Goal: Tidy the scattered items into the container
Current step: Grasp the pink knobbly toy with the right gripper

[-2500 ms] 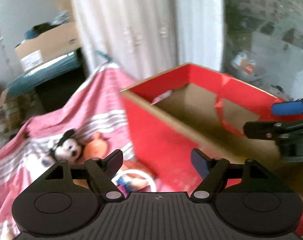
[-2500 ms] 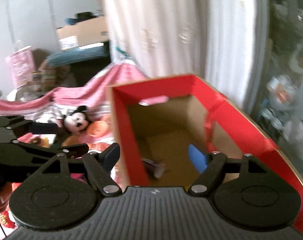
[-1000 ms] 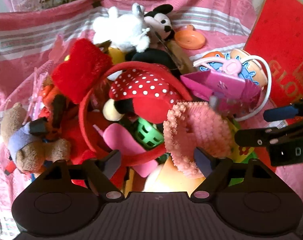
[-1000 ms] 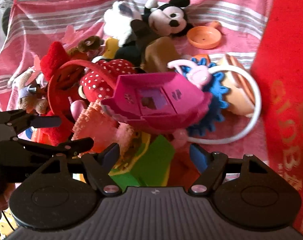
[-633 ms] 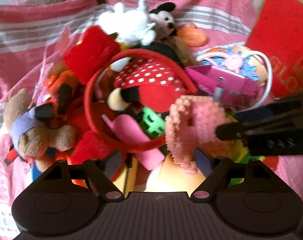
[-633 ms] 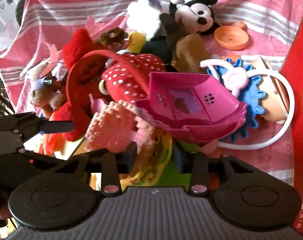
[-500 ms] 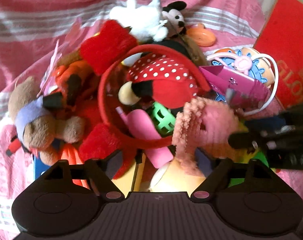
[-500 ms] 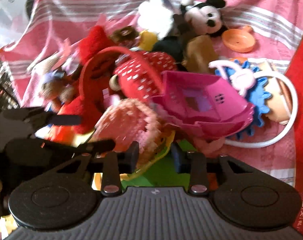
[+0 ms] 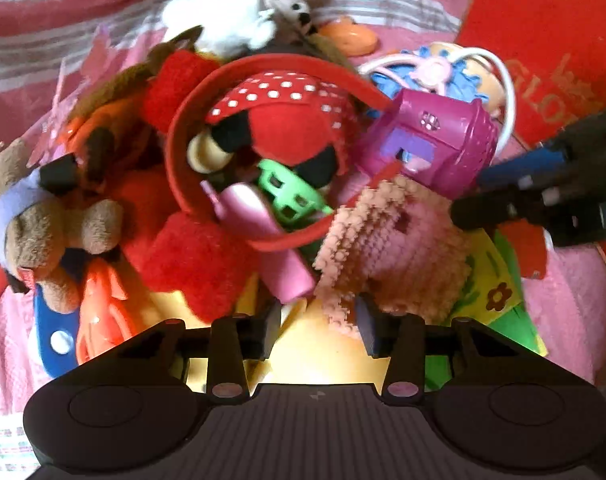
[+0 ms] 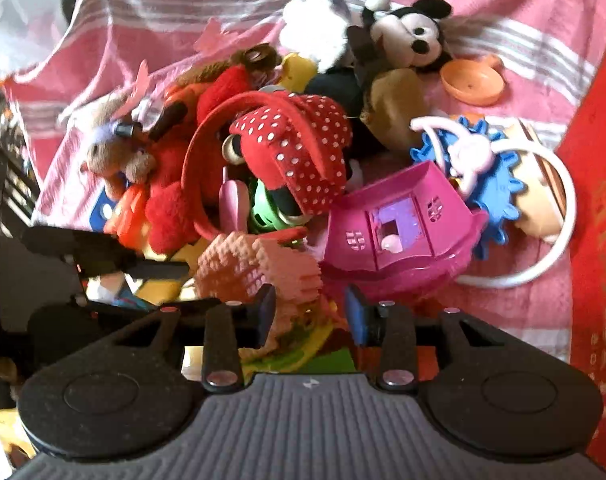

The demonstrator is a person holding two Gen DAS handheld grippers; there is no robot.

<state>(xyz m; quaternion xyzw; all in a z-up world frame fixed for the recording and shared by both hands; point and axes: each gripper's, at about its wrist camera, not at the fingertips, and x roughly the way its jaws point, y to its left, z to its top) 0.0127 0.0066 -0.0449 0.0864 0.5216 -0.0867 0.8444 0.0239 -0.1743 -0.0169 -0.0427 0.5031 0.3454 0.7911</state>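
Observation:
A heap of toys lies on a pink striped cloth (image 9: pixel 43 40). My left gripper (image 9: pixel 319 332) hangs over its near side. Its jaws are closing around a cream-yellow toy (image 9: pixel 319 356), beside the lower edge of a pink knobbly toy (image 9: pixel 391 248); the pads do not visibly press. My right gripper (image 10: pixel 311 314) straddles the same pink knobbly toy (image 10: pixel 259 268) and a yellow-green rim (image 10: pixel 303 344). Its jaws are opening, with a gap at the blue pad. Its fingers (image 9: pixel 503 208) reach in from the right. The red box (image 10: pixel 599 200) stands at the right edge.
A magenta toy house (image 10: pixel 399 232), a red headband (image 9: pixel 175 152), a polka-dot plush (image 10: pixel 299 152), a mouse plush (image 10: pixel 407 36), a brown bear (image 9: pixel 43 216), an orange dish (image 10: pixel 471 80) and a blue gear with a white ring (image 10: pixel 499 184) crowd the cloth. The left gripper's fingers (image 10: pixel 103 248) cross the left side.
Both grippers came from over the red box down to the toy heap. Both jaws have narrowed. The magenta house has tipped upright and the pink knobbly toy has shifted.

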